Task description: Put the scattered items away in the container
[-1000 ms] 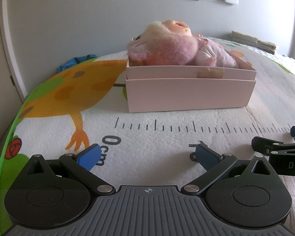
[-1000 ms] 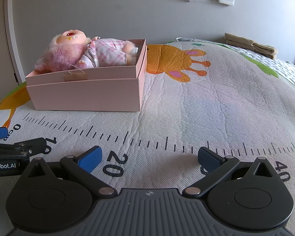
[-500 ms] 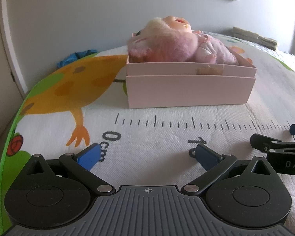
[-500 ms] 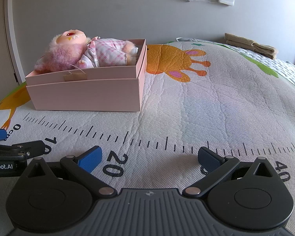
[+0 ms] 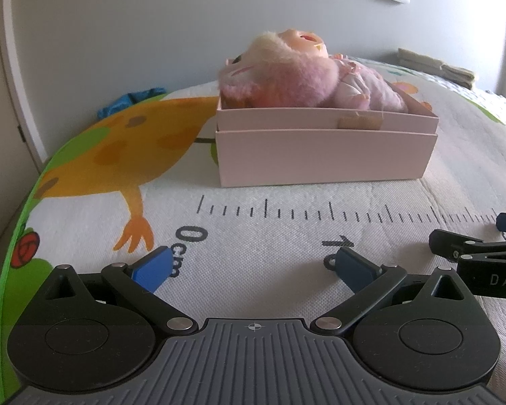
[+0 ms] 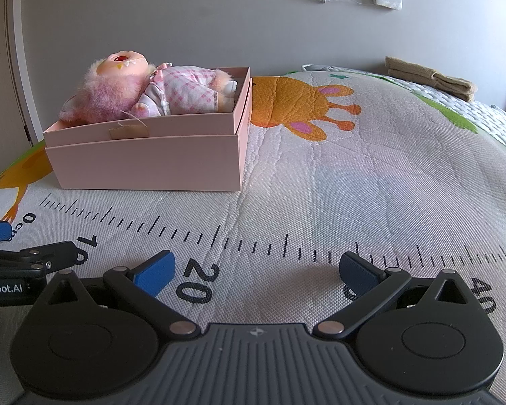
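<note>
A pink box [image 5: 324, 155] stands on the printed mat, and a pink furry doll [image 5: 300, 77] in a checked outfit lies inside it on its back. The box [image 6: 145, 158] and the doll [image 6: 145, 91] also show at the left of the right wrist view. My left gripper [image 5: 253, 266] is open and empty, low over the mat in front of the box. My right gripper [image 6: 256, 268] is open and empty, low over the ruler print, to the right of the box. Each gripper shows at the edge of the other's view.
The mat [image 6: 354, 175] carries a ruler print and animal pictures. A blue cloth [image 5: 131, 99] lies at the far left by the wall. Folded tan towels [image 6: 431, 77] lie at the far right. A grey wall runs behind.
The left gripper has tilted or dropped slightly, so the box sits a little lower in its view. The right gripper has hardly moved.
</note>
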A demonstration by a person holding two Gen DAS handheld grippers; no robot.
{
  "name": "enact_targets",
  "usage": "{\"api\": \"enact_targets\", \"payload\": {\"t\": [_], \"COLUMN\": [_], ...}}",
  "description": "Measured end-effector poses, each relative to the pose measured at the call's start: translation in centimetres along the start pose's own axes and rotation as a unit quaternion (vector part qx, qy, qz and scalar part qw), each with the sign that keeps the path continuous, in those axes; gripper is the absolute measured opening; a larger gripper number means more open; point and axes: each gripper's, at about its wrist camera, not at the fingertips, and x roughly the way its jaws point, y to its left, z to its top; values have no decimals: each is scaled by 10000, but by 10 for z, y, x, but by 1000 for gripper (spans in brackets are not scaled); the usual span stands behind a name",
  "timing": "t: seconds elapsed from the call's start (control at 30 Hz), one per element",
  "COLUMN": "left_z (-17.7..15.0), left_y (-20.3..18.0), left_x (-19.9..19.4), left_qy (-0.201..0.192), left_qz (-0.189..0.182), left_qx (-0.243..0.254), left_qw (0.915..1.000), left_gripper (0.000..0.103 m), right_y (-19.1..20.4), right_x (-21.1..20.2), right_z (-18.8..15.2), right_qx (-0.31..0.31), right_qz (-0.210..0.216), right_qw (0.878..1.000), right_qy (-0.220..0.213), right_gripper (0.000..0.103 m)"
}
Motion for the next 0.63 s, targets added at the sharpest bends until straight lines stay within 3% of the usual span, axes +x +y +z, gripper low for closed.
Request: {"api": "enact_targets", "payload": {"t": [0.63], "left_z": [0], "left_y": [1], "left_x": [0], "left_qy": [-13], "left_qz": [-38], "left_qx": [-20], "left_qw": [10000], "left_gripper": [103], "right_y": [0], "right_x": [1], "right_z": [-1], "right_qx": [0], "right_qz": [1], "right_qw": [10000], "right_qy": [-2], "right_gripper": [103]}}
